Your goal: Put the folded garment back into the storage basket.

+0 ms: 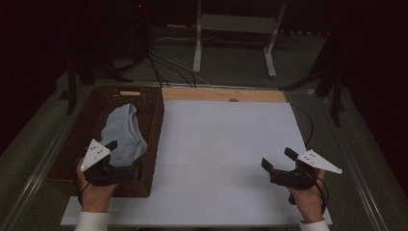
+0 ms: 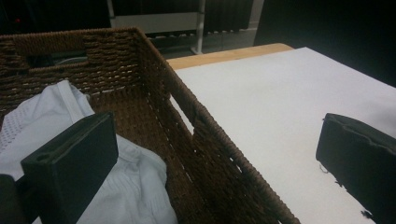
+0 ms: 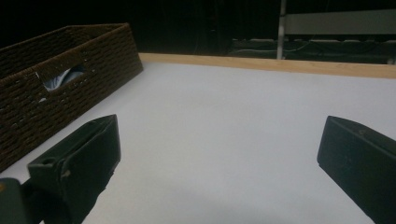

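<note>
left gripper (image 1: 126, 159): at near end of the wicker basket, jaws spread wide, grasping nothing. in the left gripper view one jaw sits over the cloth inside the basket, the other over the white sheet outside, so the jaws straddle the basket's right wall.
right gripper (image 1: 276, 160): over the near right part of the white sheet, jaws spread wide, released, nothing between them. well apart from the basket.
cloth (image 1: 124, 132): pale blue-white garment, crumpled, lying in the basket, reaching from the middle toward the near end. fine mesh texture seen in the left gripper view (image 2: 56, 126). also glimpsed through the basket's handle slot in the right gripper view (image 3: 63, 77).
wicker basket (image 1: 155, 113): dark brown, rectangular, on the left side of the counter, its right wall along the left edge of the white sheet.
white sheet (image 1: 221, 144): covers most of the counter, flat, bare.
counter (image 1: 221, 94): wooden strip showing at the far edge beyond the sheet.
hands: each holds its gripper from the near edge, white cuffs at the wrists.
</note>
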